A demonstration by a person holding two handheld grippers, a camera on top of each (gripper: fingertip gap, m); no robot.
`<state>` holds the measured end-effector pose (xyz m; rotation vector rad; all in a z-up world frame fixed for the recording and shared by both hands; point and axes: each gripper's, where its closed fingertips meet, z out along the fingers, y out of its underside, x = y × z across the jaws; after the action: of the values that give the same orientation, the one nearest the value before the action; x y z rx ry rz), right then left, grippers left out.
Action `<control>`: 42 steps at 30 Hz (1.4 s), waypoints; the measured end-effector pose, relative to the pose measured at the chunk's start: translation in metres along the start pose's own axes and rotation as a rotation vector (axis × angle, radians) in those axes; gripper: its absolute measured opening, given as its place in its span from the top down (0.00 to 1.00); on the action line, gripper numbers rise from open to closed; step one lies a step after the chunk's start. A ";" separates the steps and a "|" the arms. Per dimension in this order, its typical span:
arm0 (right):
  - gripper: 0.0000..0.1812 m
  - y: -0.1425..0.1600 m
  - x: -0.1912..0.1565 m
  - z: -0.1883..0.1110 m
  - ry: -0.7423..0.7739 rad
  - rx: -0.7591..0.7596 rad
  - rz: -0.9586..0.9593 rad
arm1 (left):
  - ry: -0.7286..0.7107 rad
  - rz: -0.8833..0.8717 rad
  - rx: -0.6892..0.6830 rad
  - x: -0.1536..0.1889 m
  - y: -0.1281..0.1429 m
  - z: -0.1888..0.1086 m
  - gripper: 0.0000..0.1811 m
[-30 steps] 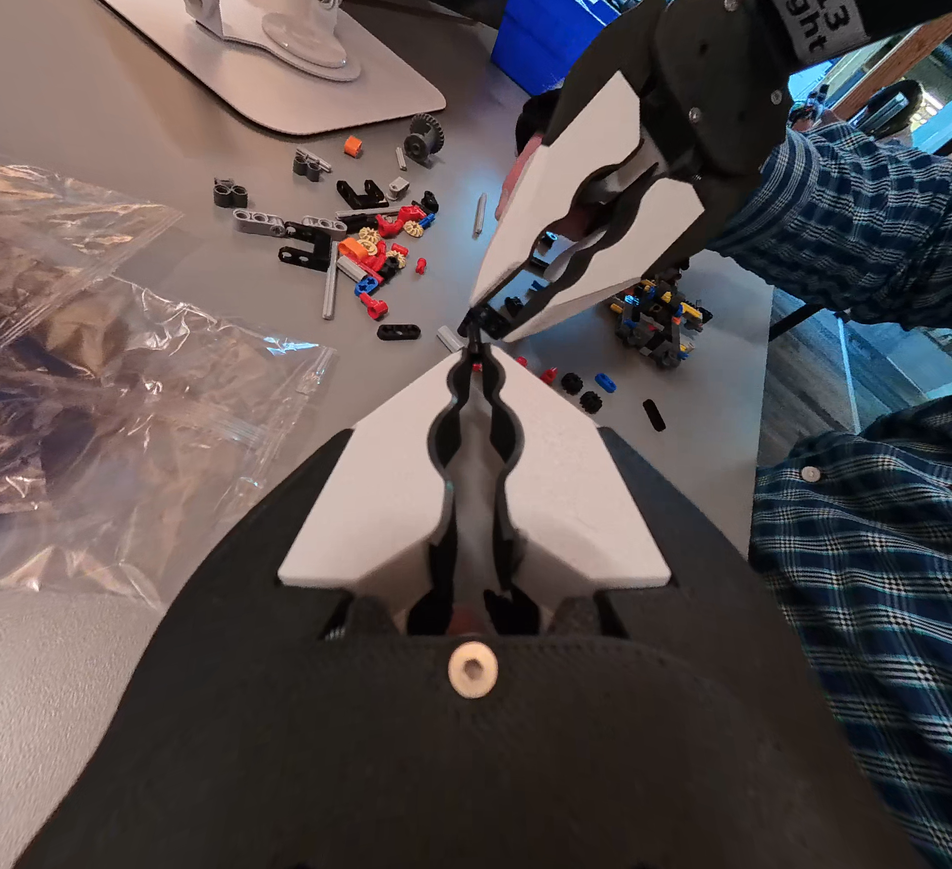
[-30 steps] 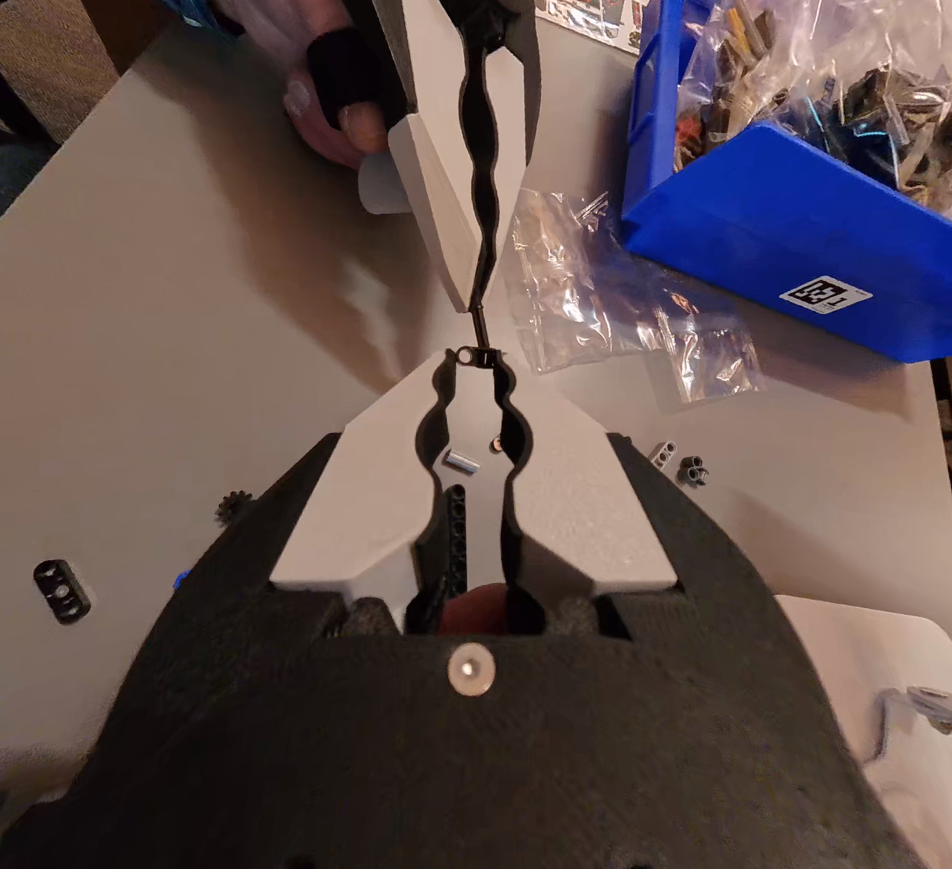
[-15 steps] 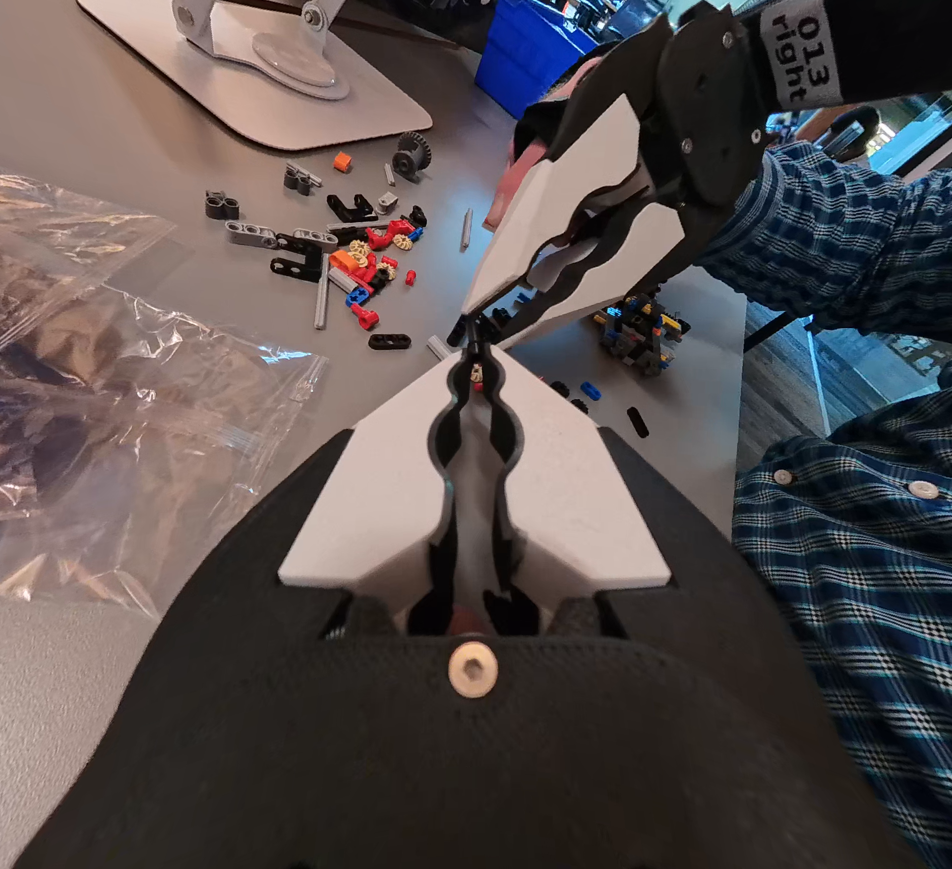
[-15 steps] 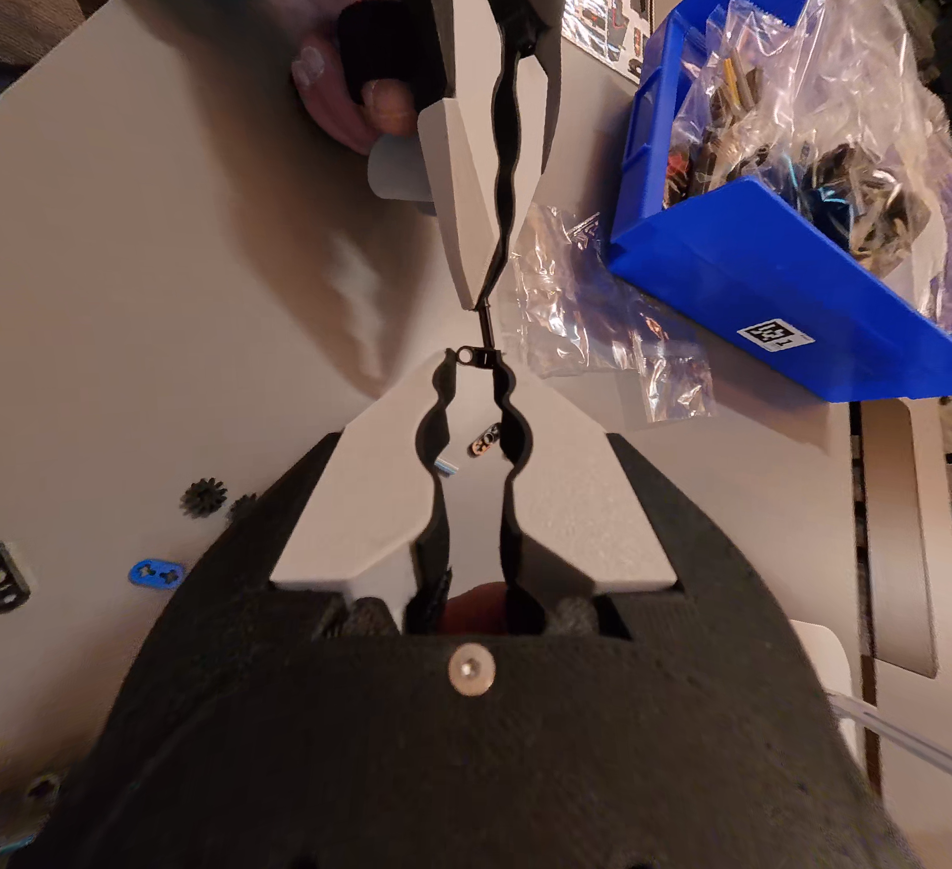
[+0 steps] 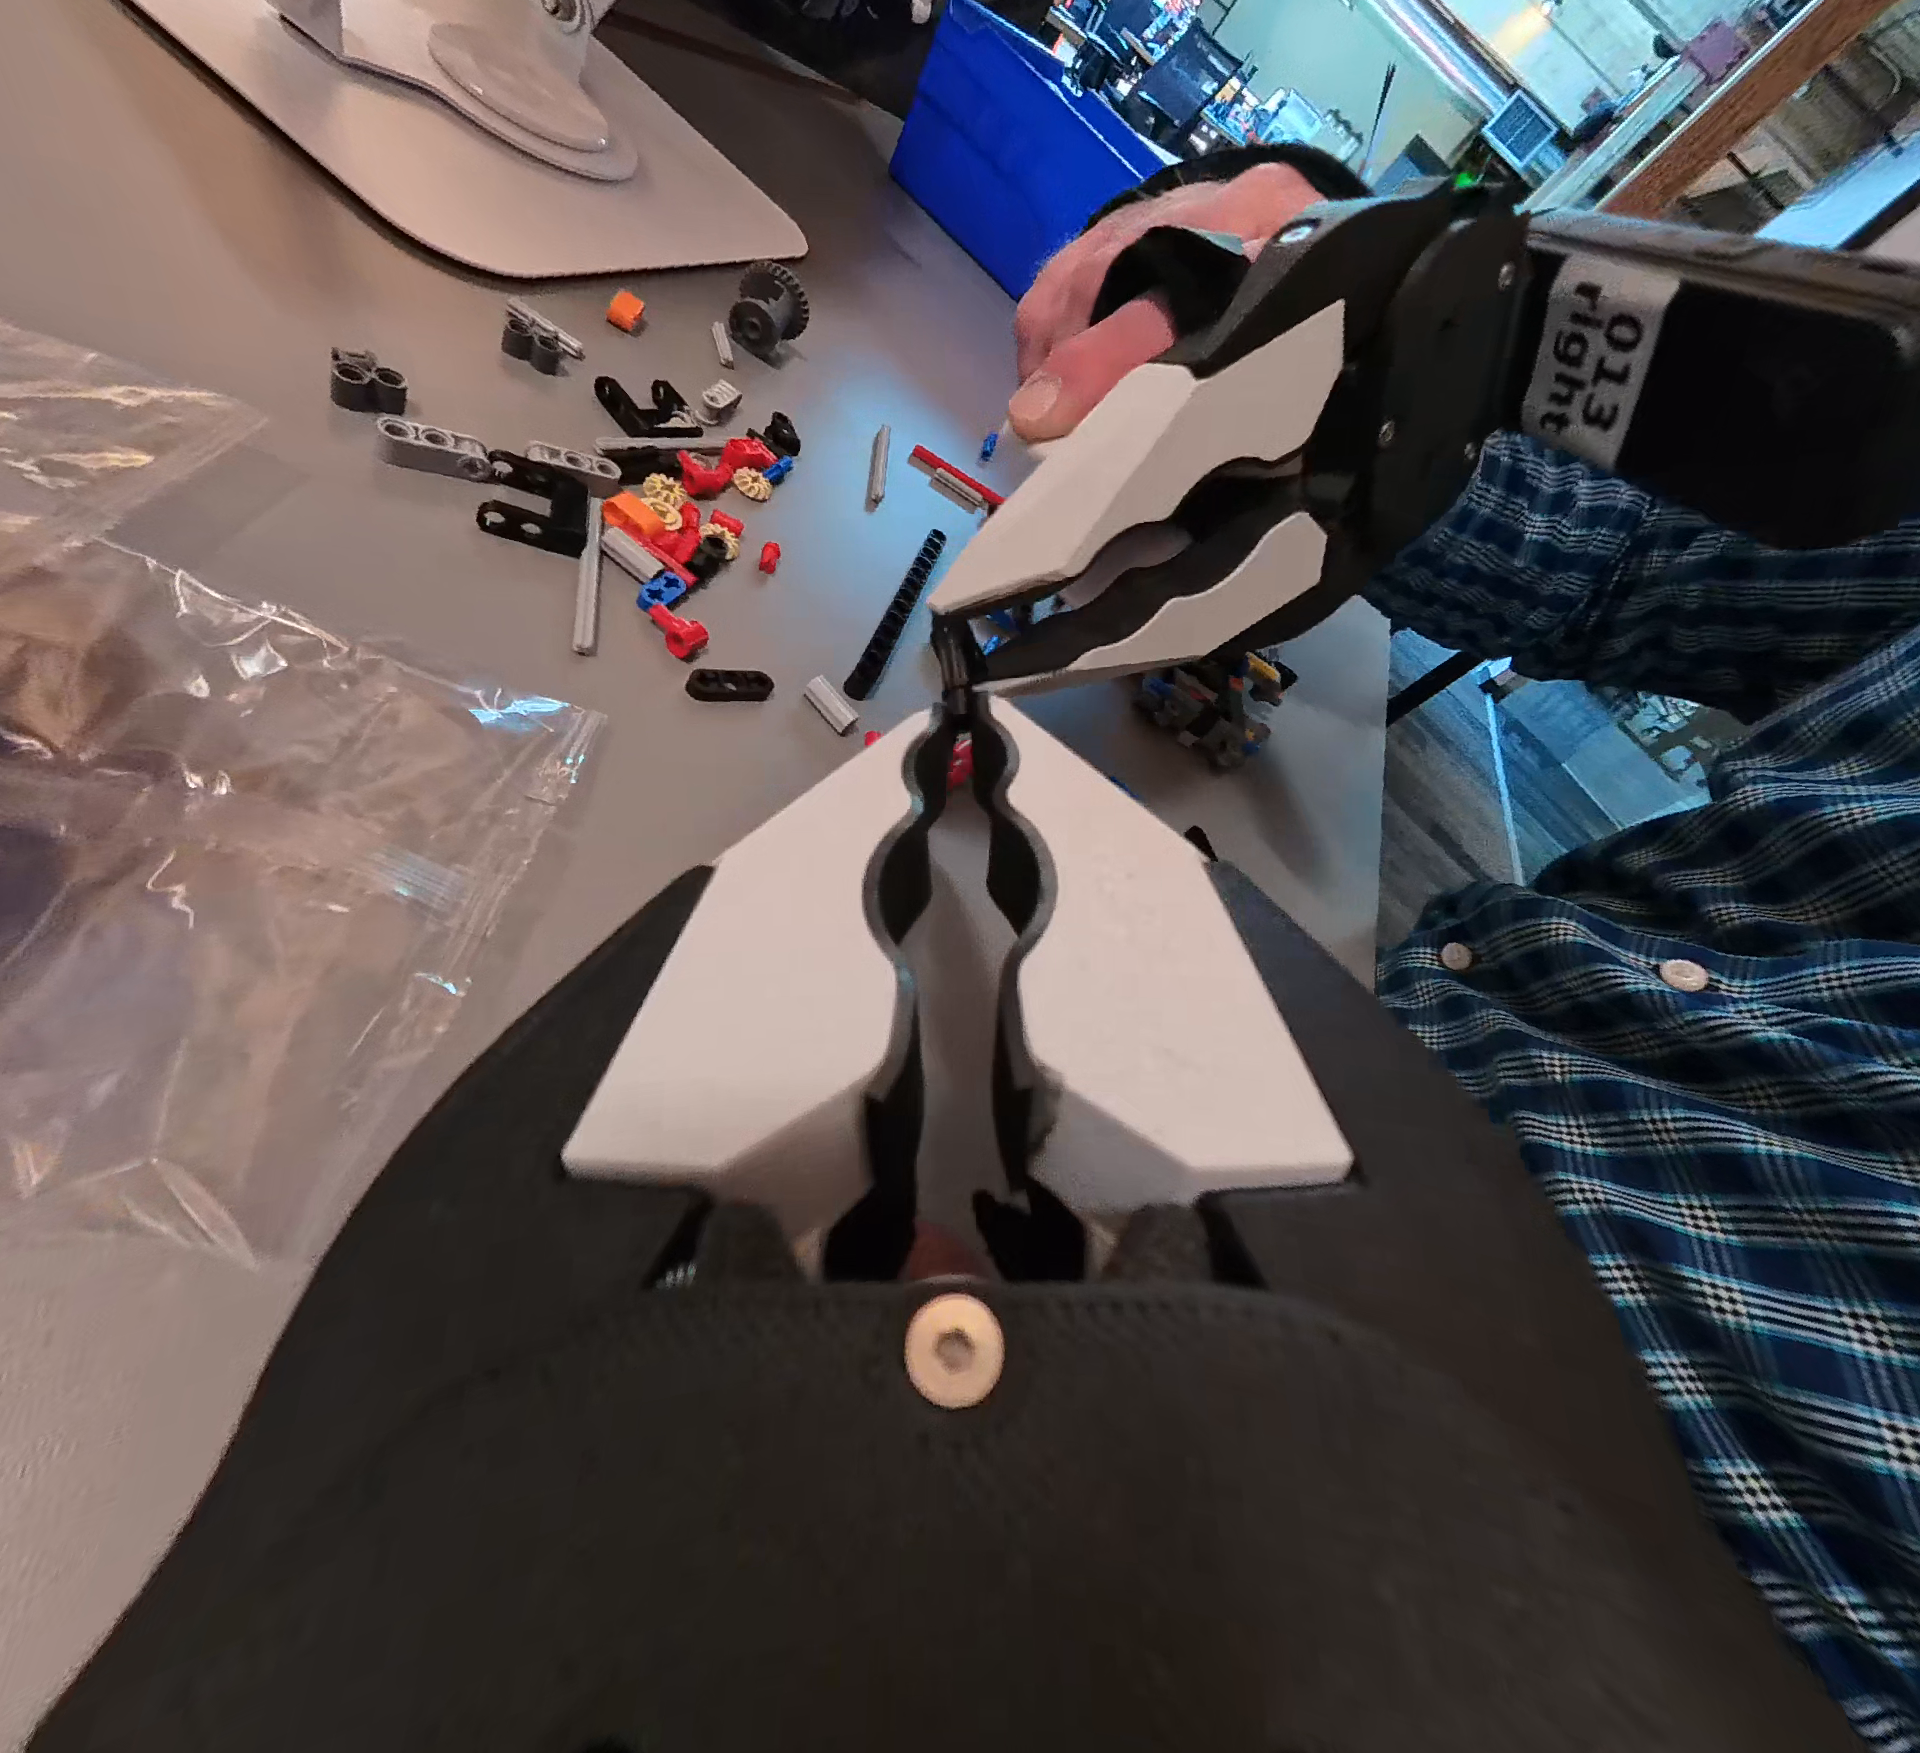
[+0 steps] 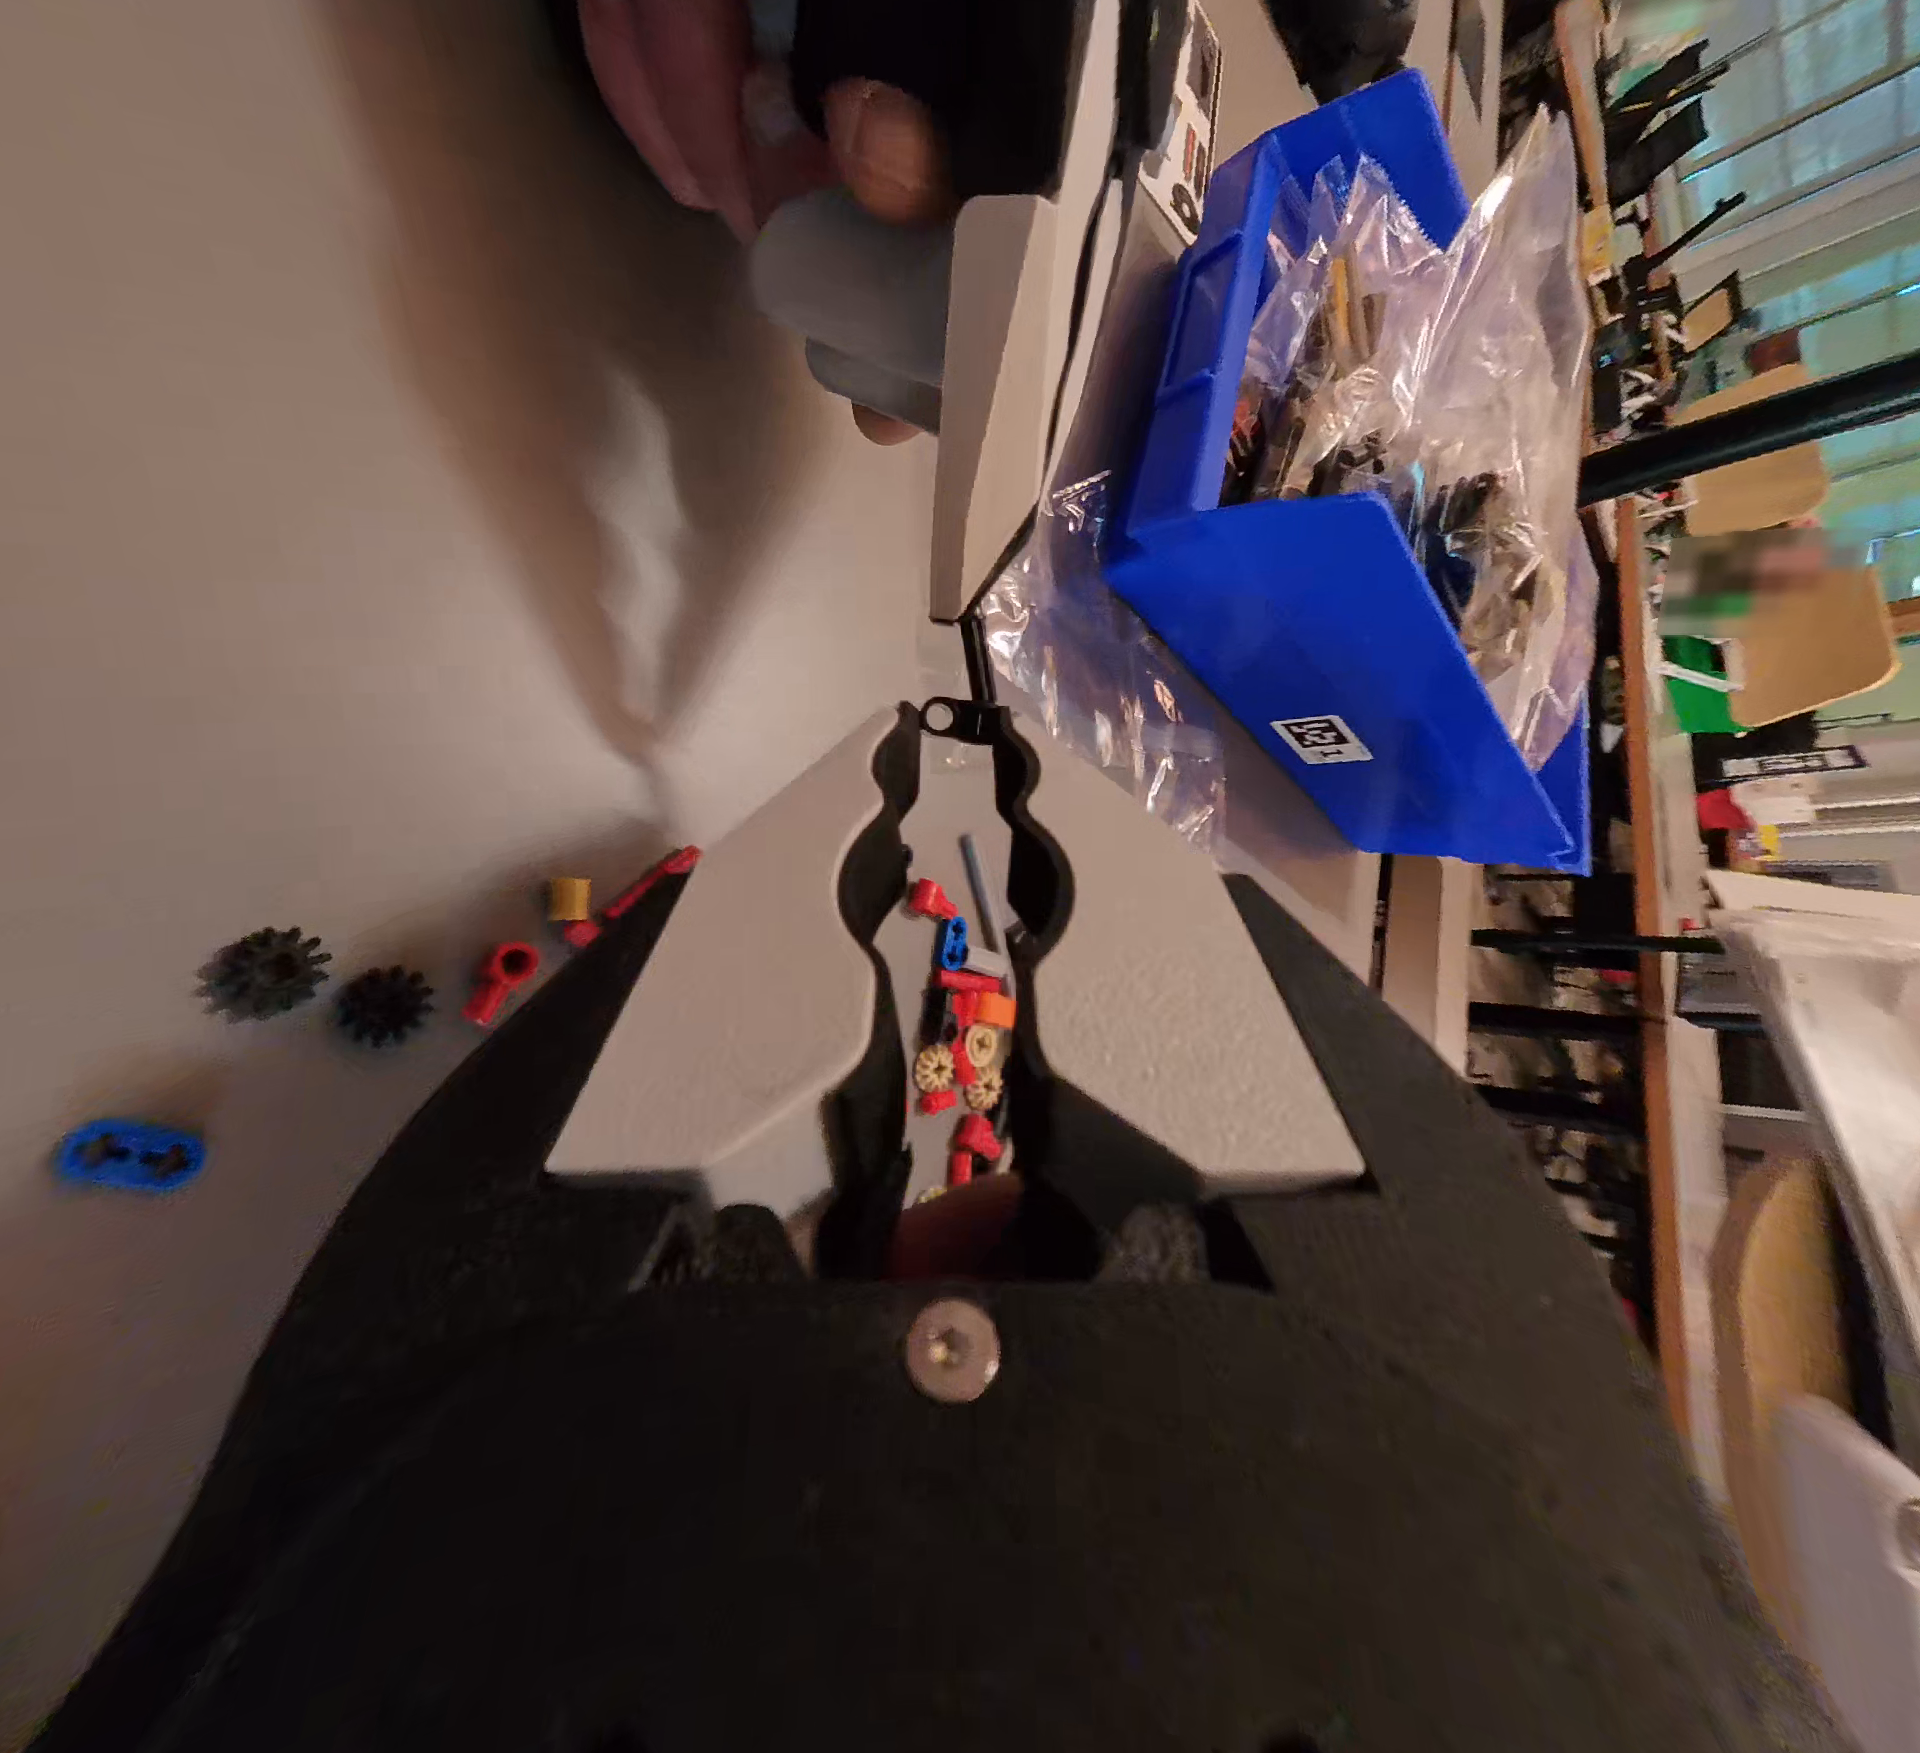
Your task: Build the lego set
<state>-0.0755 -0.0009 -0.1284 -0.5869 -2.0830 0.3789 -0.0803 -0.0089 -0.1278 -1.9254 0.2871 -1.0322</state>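
Both grippers meet tip to tip above the grey table (image 5: 260, 269), each clenched on a small black part: the left gripper (image 5: 958, 716) pinches a thin black plastic axle (image 6: 975, 654), and the right gripper (image 6: 961, 724) clamps a small flat black connector with a round hole at one end (image 6: 961, 718), the axle's end touching the connector. Compared with a second ago the joined pair has been carried and rolled. The right gripper, which then came in steeply from above in the left wrist view, now lies much flatter and reaches in from the right, and the right wrist view has swung round so the blue plastic bin of bagged parts (image 6: 1340, 664) sits tilted and the scattered pile of red, black, grey and tan loose pieces (image 5: 644, 498) shows between its fingers. The grip on both parts has not altered, and the axle looks no deeper in the connector than before, though the joint is too small to judge firmly. That suggests the push-fit is not finished and the person is re-angling for a straighter press. The partly built multicoloured model (image 5: 1216, 711) waits on the table just beyond the right gripper, untouched.
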 end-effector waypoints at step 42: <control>0.94 -0.020 -0.006 -0.022 0.069 -0.076 -0.310 | 0.154 -0.016 -0.036 0.029 -0.001 0.000 1.00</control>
<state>-0.0594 -0.0200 -0.1106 -0.3080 -2.0869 0.1002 -0.0627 -0.0244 -0.1113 -1.8855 0.3797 -1.1962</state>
